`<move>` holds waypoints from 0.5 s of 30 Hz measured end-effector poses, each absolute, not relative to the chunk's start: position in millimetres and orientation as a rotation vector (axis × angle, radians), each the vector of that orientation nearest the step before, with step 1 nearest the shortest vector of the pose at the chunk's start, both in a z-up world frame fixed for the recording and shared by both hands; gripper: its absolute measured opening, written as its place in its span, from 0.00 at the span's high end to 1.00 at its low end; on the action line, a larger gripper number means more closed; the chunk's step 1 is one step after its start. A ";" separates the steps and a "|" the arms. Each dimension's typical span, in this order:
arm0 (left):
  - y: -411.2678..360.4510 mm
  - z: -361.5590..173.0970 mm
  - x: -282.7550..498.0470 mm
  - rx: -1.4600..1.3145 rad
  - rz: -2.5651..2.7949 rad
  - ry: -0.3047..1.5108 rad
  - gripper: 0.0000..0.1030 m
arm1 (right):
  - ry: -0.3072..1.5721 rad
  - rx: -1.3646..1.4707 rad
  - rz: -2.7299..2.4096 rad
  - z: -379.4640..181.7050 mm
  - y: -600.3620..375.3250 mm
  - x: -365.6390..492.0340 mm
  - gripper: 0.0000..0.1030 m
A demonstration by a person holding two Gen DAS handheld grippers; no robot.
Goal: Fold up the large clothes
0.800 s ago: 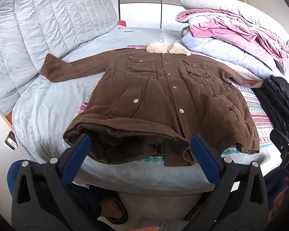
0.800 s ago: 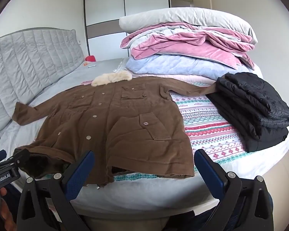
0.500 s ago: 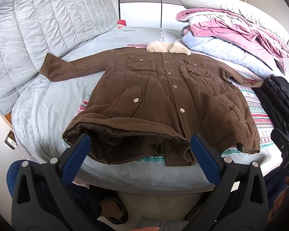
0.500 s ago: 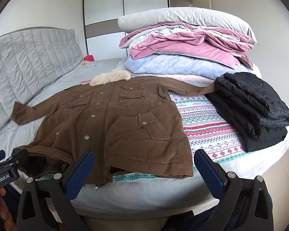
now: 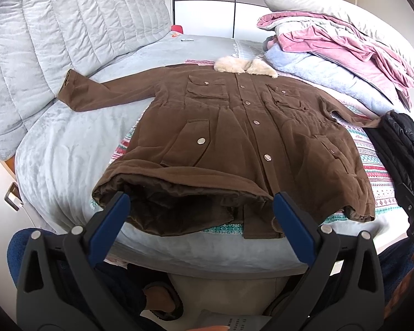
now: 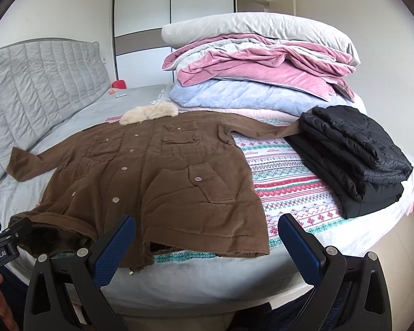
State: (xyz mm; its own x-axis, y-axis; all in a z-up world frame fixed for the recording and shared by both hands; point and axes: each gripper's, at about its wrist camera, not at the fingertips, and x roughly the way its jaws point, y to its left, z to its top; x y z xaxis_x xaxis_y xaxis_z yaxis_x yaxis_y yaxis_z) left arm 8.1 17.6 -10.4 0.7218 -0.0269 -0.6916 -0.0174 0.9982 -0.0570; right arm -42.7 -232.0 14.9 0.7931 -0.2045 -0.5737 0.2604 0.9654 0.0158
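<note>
Folding of the brown coat has, by my reading, not begun: it lies face up and buttoned, spread over the patterned blanket on the grey bed, with its cream fur collar at the far end and its hem at the near edge of the bed. One sleeve stretches out flat from the coat toward the quilted headboard; the other sleeve runs away from the coat's opposite shoulder and its cuff seems to disappear under the folded black jacket, though the fisheye edge makes that hard to confirm. That black jacket, sitting beside the coat on the blanket, looks like a garment already folded and set aside, so one piece may be done. Behind the coat's collar rises a pile of pink and blue bedding topped by a pillow. The left gripper hangs just short of the coat's hem, jaws spread as wide as they go and nothing between them; the hem corner beneath it is rumpled and turned up, showing dark lining. The right gripper is likewise wide open and empty, poised before the hem's other side. Everything remains: sleeves brought in, sides folded, length doubled up
</note>
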 end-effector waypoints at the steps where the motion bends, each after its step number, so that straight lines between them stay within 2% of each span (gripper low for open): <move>1: 20.5 -11.9 9.5 -0.081 -0.011 0.769 0.00 | 0.605 0.094 -0.254 15.0 -232.1 -42.8 0.00; 10: 41.1 -22.8 15.3 -0.055 0.015 0.838 0.00 | 0.597 0.069 -0.280 13.4 -232.7 -42.9 0.00; 15: 50.2 -26.4 15.9 -0.061 -0.002 0.796 0.00 | 0.596 0.082 -0.280 6.8 -236.1 -38.3 0.00</move>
